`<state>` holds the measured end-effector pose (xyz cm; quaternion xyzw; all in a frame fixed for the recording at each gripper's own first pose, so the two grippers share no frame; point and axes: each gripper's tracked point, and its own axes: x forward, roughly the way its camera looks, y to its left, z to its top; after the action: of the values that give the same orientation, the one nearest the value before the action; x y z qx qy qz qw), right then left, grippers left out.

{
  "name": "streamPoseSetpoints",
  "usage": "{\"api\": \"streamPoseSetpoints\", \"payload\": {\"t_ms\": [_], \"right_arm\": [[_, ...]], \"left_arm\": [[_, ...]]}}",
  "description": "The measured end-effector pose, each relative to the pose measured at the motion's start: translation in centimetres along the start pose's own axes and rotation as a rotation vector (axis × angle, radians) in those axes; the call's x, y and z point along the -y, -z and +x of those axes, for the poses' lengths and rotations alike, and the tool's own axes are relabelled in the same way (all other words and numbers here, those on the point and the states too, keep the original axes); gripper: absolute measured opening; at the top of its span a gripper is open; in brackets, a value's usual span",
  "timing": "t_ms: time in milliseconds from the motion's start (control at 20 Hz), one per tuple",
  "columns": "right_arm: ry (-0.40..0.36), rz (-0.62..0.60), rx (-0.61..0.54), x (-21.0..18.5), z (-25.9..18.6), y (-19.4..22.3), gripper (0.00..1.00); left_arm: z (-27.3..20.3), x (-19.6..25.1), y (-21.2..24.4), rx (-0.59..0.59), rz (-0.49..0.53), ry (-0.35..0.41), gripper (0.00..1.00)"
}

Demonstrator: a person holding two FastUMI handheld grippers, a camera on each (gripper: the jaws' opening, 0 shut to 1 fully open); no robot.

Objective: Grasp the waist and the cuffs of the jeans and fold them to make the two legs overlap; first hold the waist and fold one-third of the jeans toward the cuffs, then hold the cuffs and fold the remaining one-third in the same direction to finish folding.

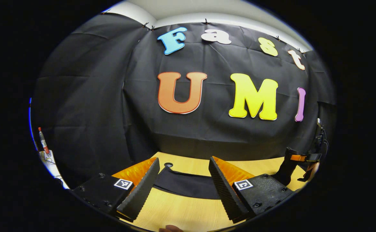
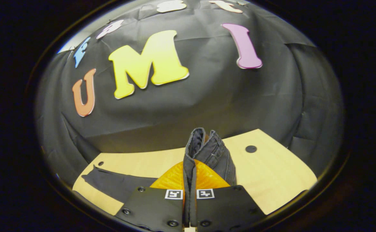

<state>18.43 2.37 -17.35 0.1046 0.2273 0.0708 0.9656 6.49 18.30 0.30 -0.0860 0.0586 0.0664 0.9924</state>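
Table (image 1: pixel 188 209) fills the lower centre of the left gripper view: light wood surface, with a small dark round hole (image 1: pixel 168 165) near its far edge. Same wood table (image 2: pixel 271 174) in the right gripper view, lower half of frame, with another dark round hole (image 2: pixel 251 149) right of centre.

Jeans (image 1: pixel 184 185): dark fabric lying flat on the table, lower centre of the left gripper view, seen in the gap between the fingers and a bit beyond them. In the right gripper view the jeans (image 2: pixel 207 151) split in two regions: a bunched, stitched edge standing up at centre frame, and a flat stretch trailing off to the lower left on the wood.

Left gripper (image 1: pixel 183 185): fingers spread wide at bottom of frame, nothing between them, not touching the fabric as far as I can see. It hangs above the table.

Right gripper (image 2: pixel 189 180): fingers at bottom centre, closed tight together with the denim edge pinched between them; the fabric sticks up past the tips. In the left gripper view the right gripper (image 1: pixel 299 164) sits at the far right edge, small, with part of a hand (image 1: pixel 312 170) on it; finger state not readable from there.

Marker-like pen (image 1: pixel 43 141) at far left edge of left gripper view.
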Motion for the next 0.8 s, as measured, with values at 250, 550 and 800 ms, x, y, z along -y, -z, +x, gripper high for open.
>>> {"api": "streamPoseSetpoints", "payload": {"t_ms": [250, 550, 800], "right_arm": [[-0.077, -0.020, -0.045, -6.9, 2.8, 4.1, 0.01], [-0.067, -0.057, -0.129, -11.0, 5.8, 10.5, 0.01], [-0.023, -0.165, -0.221, -11.7, 7.4, 16.4, 0.01]], "left_arm": [[-0.8, -2.3, 0.6, -0.013, -0.012, -0.063, 0.98], [-1.9, -5.5, 1.1, -0.017, -0.041, -0.122, 0.99], [-1.1, -6.0, 2.8, -0.052, -0.061, -0.130, 0.99]]}}
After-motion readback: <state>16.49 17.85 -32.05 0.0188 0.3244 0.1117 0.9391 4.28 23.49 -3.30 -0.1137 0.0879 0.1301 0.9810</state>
